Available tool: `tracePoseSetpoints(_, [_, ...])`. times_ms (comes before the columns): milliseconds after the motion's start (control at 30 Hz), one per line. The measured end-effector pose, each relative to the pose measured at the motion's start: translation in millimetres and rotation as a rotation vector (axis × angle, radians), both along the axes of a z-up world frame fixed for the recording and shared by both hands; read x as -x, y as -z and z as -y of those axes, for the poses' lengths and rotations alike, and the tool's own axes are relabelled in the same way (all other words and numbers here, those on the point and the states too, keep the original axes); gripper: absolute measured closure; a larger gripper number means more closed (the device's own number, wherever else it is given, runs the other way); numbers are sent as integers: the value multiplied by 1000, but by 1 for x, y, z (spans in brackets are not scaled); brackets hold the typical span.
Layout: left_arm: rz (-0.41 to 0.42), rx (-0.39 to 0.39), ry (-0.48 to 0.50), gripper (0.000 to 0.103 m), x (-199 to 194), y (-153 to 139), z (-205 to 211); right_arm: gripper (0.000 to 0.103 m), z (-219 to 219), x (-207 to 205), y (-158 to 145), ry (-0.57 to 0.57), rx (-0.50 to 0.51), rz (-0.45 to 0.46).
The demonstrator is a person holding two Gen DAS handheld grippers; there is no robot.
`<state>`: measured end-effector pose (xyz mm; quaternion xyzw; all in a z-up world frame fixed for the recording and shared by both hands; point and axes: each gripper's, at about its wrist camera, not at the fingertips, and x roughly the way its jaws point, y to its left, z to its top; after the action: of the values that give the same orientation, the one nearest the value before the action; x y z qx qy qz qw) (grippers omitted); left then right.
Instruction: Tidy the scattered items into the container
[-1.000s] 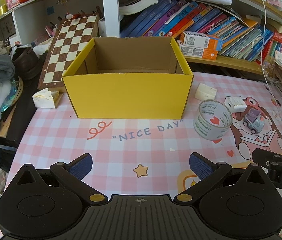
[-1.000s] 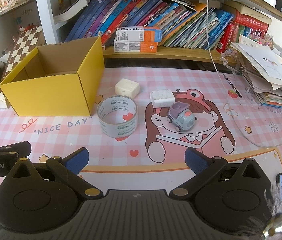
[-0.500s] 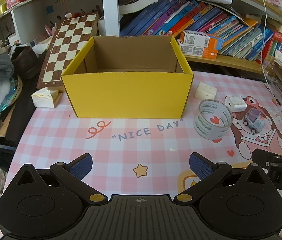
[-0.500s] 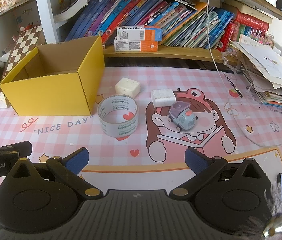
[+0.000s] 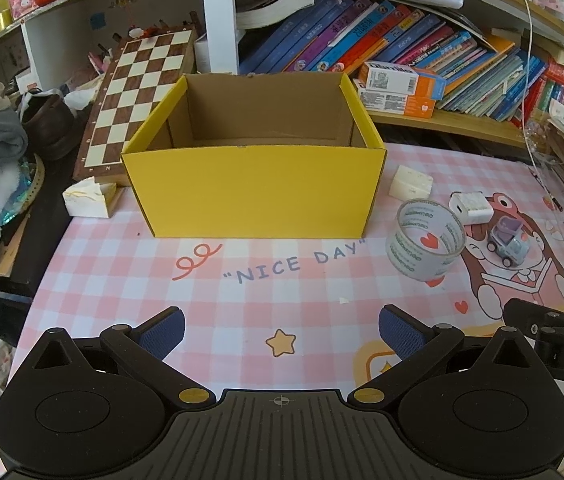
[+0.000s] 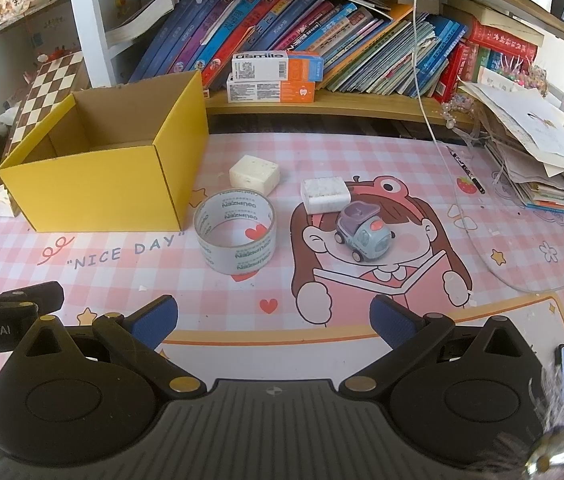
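Pink checked mat (image 6: 362, 152) carries an open yellow cardboard box (image 6: 98, 188), clear tape roll (image 6: 235, 236) and grey toy car (image 6: 364, 237); left gripper (image 5: 281, 326) and right gripper (image 6: 274, 316) both gape wide, holding nothing.

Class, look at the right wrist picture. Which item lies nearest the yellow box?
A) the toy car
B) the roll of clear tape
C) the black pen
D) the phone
B: the roll of clear tape sits just beside the yellow box, while the other three lie farther right.
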<state>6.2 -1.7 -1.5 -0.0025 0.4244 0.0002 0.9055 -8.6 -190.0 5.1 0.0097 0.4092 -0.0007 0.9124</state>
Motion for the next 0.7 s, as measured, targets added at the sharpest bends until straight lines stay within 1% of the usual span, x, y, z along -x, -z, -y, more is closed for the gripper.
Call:
tracePoseSetpoints(167, [22,11,-6,0,1,-3,0,0,1,-1,0,-3,-6,5])
tracePoseSetpoints(400, [14,18,5,0,0,-1,3,0,2,-2,1,-17,-17,4])
tracePoseSetpoints(700, [-10,30,-10,0,0,2,4,0,4,-5,5,-49,-25,-8])
